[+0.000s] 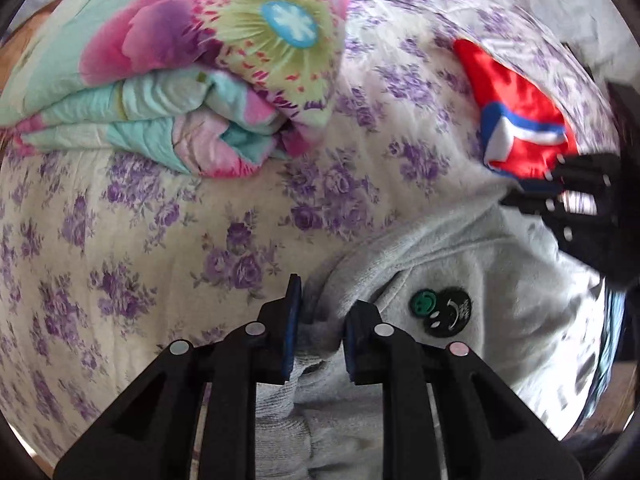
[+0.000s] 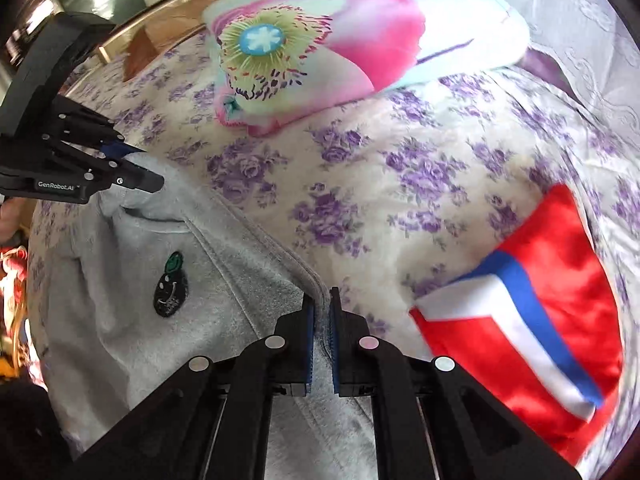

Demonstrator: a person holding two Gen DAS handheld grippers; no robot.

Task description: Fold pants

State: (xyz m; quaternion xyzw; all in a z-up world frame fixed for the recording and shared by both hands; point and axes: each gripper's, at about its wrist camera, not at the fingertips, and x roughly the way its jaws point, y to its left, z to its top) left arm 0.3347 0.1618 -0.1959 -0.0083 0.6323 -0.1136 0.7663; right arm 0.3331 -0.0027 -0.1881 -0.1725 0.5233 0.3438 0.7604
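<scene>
While both grippers hold the grey pants point(image 2: 132, 288) along their upper edge, the fold looks only just begun. The left gripper point(image 1: 320, 332) pinches a bunched corner of the waistband, cloth wedged between its blue pads point(image 1: 291, 334), though the jaws stand a little apart around that thick wad. The right gripper point(image 2: 321, 332) is pressed nearly together on the thin folded edge of the fabric.

From the right wrist view, the pants spread from about 6 o'clock up to 9 o'clock across the flowered bedsheet point(image 2: 360, 184), with the smiley patch point(image 2: 171, 286) facing up near 8 o'clock. Whether the legs already lie one over the other is hard to judge, since the lower part of the garment runs out of view under the grippers.

A folded flowered quilt point(image 2: 320, 48) sits at 12 o'clock, well apart. A red, white and blue cloth point(image 2: 540, 320) lies at 4 o'clock, near the pants, apparently not touching.

By my reckoning, the main folds are left to do.
</scene>
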